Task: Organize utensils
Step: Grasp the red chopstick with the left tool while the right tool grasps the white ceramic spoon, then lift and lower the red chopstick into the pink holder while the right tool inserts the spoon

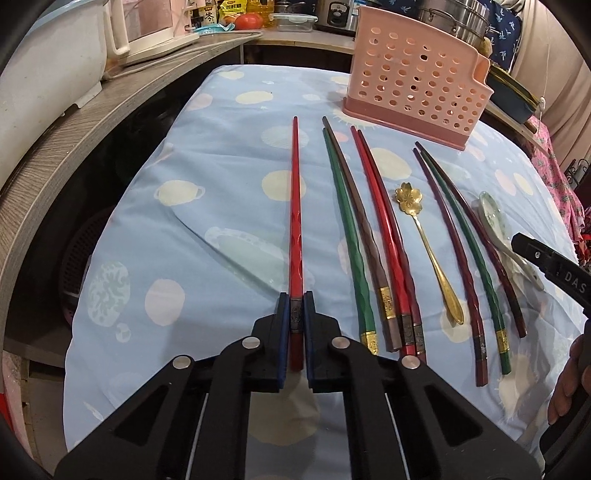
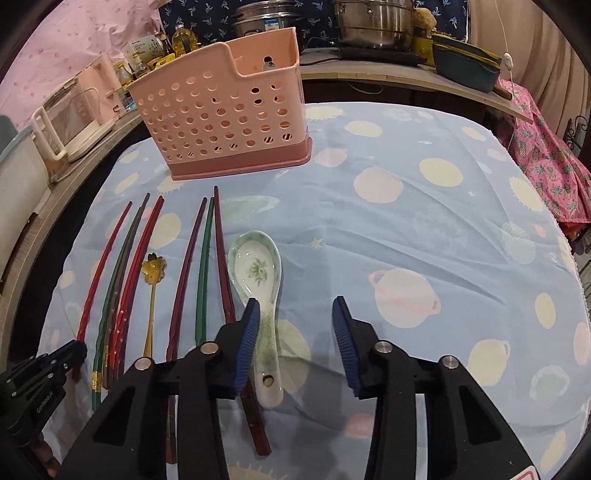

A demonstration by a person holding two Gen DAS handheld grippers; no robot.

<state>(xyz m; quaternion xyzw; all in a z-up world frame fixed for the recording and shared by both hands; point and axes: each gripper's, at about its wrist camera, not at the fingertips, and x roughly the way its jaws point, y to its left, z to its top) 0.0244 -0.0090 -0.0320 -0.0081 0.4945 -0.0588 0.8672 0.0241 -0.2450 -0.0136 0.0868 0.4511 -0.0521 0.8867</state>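
The left gripper point(image 1: 295, 317) is pinched on the thick end of a red chopstick point(image 1: 294, 221), whose long axis runs straight ahead from the fingers; the pink holder point(image 1: 417, 92) stands farther off, ahead and to the right. The right gripper point(image 2: 295, 332) hangs spread over the cloth, the ceramic spoon point(image 2: 258, 280) just by its left finger; the left hand looks nearer to a delivery.

Eight chopsticks point(image 1: 295, 221), two spoons point(image 1: 428, 243), one caddy point(image 1: 417, 81)

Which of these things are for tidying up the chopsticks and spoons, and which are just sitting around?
For the job: red chopstick in the left gripper; other chopsticks; gold flower spoon; ceramic soup spoon; pink holder basket; right gripper, open.

Just around: steel pots, oil bottle, tomato, kettle.
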